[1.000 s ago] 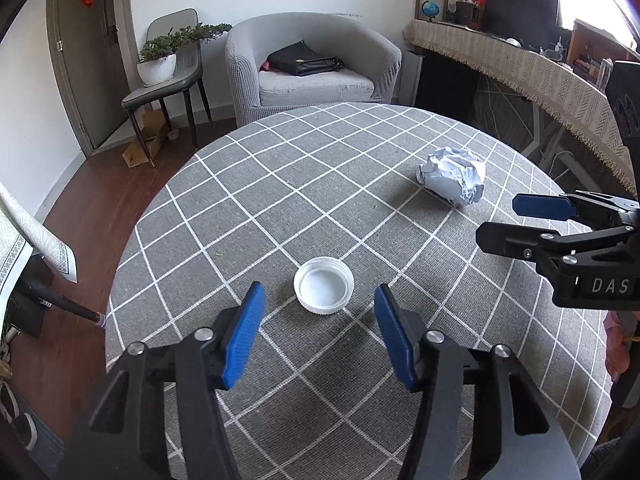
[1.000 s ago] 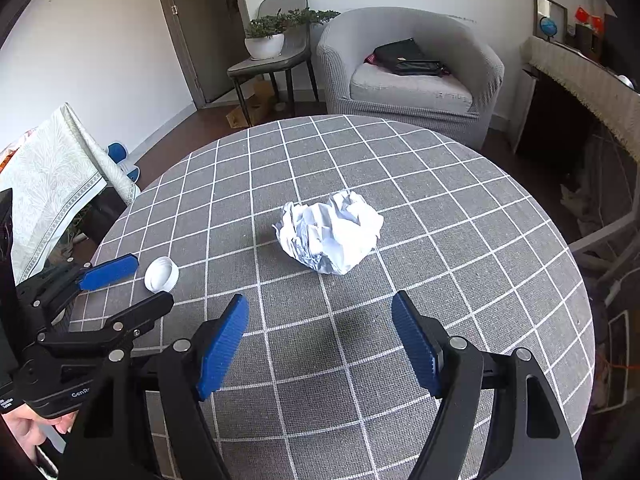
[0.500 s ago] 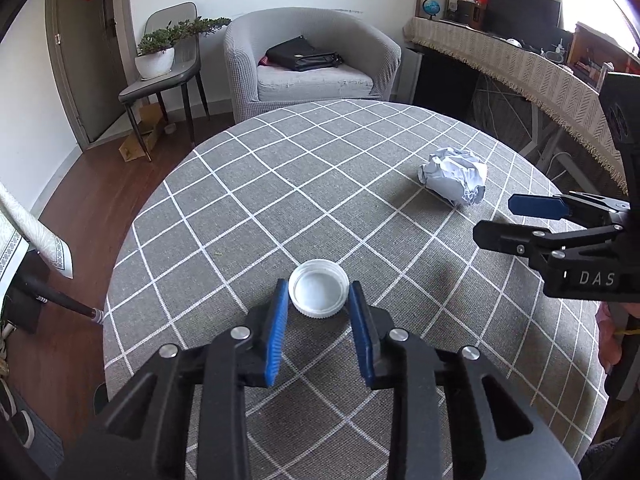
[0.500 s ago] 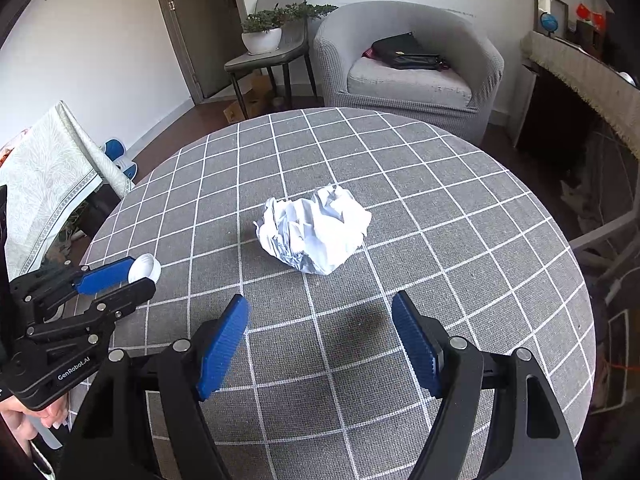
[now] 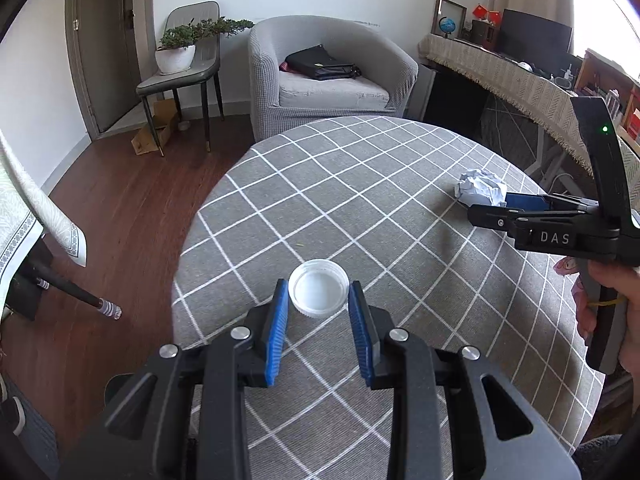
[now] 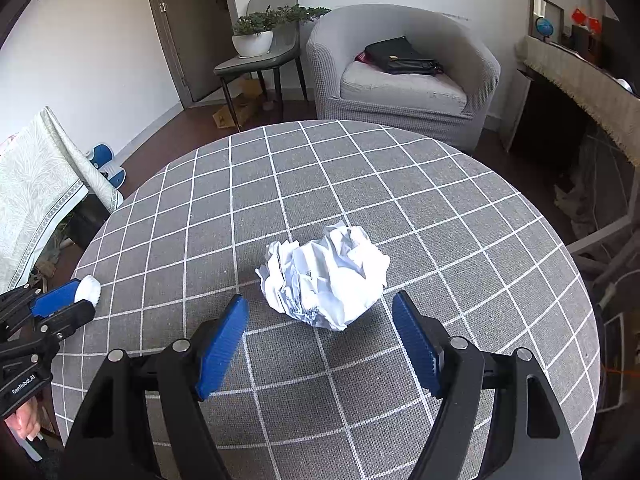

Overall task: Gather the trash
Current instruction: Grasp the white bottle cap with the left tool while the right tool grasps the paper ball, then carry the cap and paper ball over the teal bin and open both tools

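A white plastic lid [image 5: 319, 287] lies open side up on the round table with the grey checked cloth [image 5: 360, 200]. My left gripper [image 5: 319, 290] is shut on the lid, its blue pads against both sides of the rim. The lid also shows in the right wrist view [image 6: 88, 290] between the left gripper's fingers. A crumpled ball of white paper [image 6: 324, 276] lies mid-table. My right gripper [image 6: 320, 302] is open, its blue fingers either side of the paper's near edge. The paper also shows in the left wrist view [image 5: 480, 189].
A grey armchair [image 5: 328, 72] with a black bag stands beyond the table. A chair with a potted plant [image 5: 180, 52] stands by the door. A cloth-covered sideboard [image 5: 520, 76] runs along the right. A draped table [image 6: 36, 196] stands to the left.
My left gripper closed from wide open onto the white lid. My right gripper moved forward until its open fingers flank the paper ball.
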A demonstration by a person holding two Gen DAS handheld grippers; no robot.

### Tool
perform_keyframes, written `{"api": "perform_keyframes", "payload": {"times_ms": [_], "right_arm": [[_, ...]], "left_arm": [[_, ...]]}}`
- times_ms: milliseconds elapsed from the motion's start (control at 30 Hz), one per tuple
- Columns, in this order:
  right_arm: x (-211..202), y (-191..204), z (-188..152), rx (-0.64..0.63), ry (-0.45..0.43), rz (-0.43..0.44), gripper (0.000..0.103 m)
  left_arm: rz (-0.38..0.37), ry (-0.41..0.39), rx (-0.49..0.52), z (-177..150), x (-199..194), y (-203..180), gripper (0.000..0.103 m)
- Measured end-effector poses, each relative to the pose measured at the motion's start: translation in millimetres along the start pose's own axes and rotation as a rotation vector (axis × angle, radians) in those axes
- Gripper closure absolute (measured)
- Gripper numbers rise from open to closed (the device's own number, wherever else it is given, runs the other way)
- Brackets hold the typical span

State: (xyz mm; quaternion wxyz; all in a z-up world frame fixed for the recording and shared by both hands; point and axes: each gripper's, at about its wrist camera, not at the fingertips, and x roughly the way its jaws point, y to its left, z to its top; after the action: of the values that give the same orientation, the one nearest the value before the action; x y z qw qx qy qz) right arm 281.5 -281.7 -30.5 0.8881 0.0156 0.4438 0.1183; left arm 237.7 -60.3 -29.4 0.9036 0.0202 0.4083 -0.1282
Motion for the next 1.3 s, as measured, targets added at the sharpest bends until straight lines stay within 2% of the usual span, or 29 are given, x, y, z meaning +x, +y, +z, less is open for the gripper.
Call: {"api": "perform_keyframes", "payload": {"times_ms": [200, 233, 267, 367, 533, 967, 1133, 1300], "right_arm": [[7.2, 2.3, 8.9, 0.041, -0.008, 0.007, 0.029], [9.9, 2.9, 9.1, 0.044, 0.003, 0.000, 0.040], [13.0, 4.2, 9.4, 0.042, 0.016, 0.003, 0.046], [15.8, 10.9, 10.8, 0.030, 0.018, -0.013, 0.051], [14.9, 35.2, 17.3, 0.018, 0.003, 0.023, 0.051], [6.5, 148.7, 18.2, -0.162, -0.004, 0.150, 0.051], [1.3, 181.6, 12.7, -0.214, 0.002, 0.203, 0.051], [-3.1, 208.4, 12.8, -0.217, 0.010, 0.301, 0.051]], "left_arm": [[0.011, -0.005, -0.031, -4.4, -14.4, 26.8, 0.071], [0.013, -0.008, -0.036, -4.8, -16.9, 31.4, 0.071], [0.016, -0.010, -0.041, -5.1, -19.9, 35.0, 0.071], [0.033, -0.020, -0.053, -7.2, -29.1, 47.7, 0.071], [0.068, -0.035, -0.067, -13.3, -43.9, 69.8, 0.071], [0.161, -0.050, -0.125, -31.2, -72.9, 122.7, 0.071], [0.197, -0.034, -0.144, -41.9, -78.1, 142.3, 0.070], [0.242, 0.013, -0.159, -60.1, -74.2, 164.3, 0.070]]}}
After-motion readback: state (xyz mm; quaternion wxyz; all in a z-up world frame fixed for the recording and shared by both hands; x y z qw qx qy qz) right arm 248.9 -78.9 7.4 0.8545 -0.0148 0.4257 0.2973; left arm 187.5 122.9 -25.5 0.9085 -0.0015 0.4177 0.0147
